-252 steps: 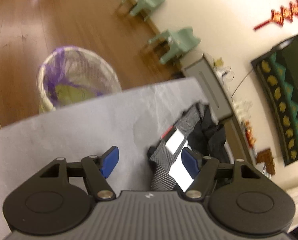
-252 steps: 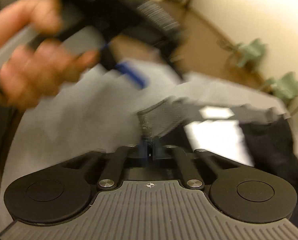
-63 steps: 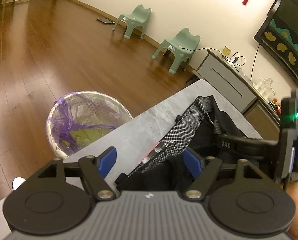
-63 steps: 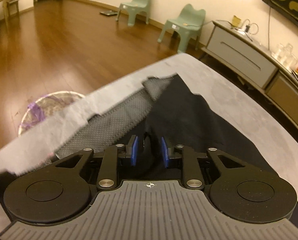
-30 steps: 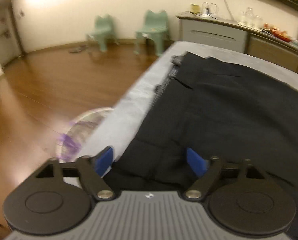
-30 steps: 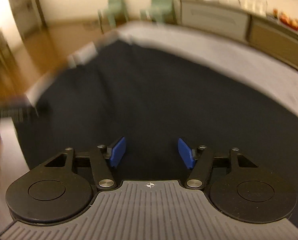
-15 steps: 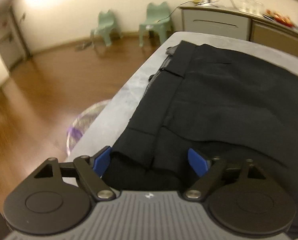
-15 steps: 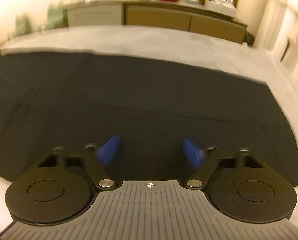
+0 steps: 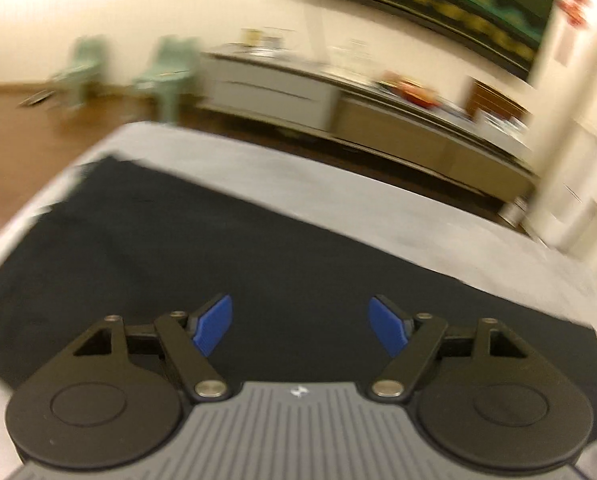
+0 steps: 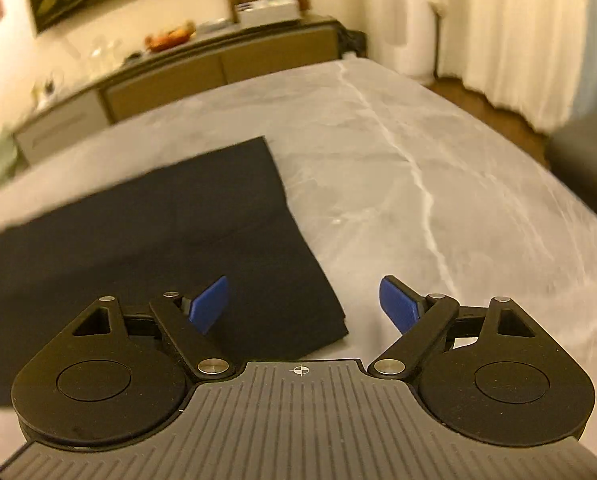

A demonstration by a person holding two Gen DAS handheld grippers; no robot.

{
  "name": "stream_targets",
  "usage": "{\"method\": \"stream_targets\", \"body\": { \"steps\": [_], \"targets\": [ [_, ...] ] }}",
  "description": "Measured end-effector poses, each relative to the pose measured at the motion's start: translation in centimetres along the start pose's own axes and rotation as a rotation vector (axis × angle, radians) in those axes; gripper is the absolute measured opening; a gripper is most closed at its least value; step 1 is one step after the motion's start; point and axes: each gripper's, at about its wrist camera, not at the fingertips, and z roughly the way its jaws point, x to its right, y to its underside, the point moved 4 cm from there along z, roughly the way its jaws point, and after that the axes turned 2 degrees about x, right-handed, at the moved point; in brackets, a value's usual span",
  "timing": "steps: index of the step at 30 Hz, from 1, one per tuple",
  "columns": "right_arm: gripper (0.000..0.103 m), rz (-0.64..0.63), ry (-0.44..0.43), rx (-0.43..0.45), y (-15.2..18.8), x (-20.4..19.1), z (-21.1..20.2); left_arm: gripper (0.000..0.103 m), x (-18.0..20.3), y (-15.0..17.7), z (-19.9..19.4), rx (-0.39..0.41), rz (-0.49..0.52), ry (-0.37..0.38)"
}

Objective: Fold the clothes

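Note:
A black garment [image 9: 218, 248] lies spread flat on the grey marbled table [image 9: 378, 208]. The left wrist view is blurred; my left gripper [image 9: 300, 328] hovers open above the middle of the cloth, with nothing between its blue pads. In the right wrist view the garment's [image 10: 158, 232] straight right-hand end and near corner show on the table [image 10: 418, 160]. My right gripper [image 10: 304, 306] hangs over that near corner, jaws opening. Its left pad is above the cloth and its right pad above bare table; neither pad presses on anything.
A long low sideboard [image 9: 378, 120] with small items on top runs along the far wall, and two green chairs [image 9: 170, 68] stand to its left. Pale curtains [image 10: 498, 32] hang at the right. A dark seat [image 10: 586, 152] stands by the table's right edge.
Both grippers have swept to the right along the garment. The left view left the waistband end for the middle; the right view reached the cloth's right end. The right jaws spread wider.

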Motion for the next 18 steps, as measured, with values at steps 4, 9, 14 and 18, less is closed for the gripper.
{"method": "stream_targets", "body": {
  "steps": [4, 9, 14, 18],
  "targets": [
    [0.049, -0.107, -0.021, 0.038, 1.0, -1.1, 0.1, 0.078, 11.2, 2.3, 1.2, -0.048, 0.118, 0.157],
    [0.003, -0.261, -0.017, 0.092, 1.9, -3.4, -1.4, 0.08, 24.0, 5.9, 3.4, -0.159, 0.135, 0.405],
    [0.003, -0.569, 0.065, 0.22, 4.1, -7.0, -3.9, 0.082, 35.2, 8.6, 6.4, -0.217, 0.306, 0.475],
    [0.003, -0.649, 0.052, 0.252, 5.0, -7.5, -4.2, 0.083, 43.2, 11.8, 9.2, -0.275, 0.484, 0.468]
  ]
}}
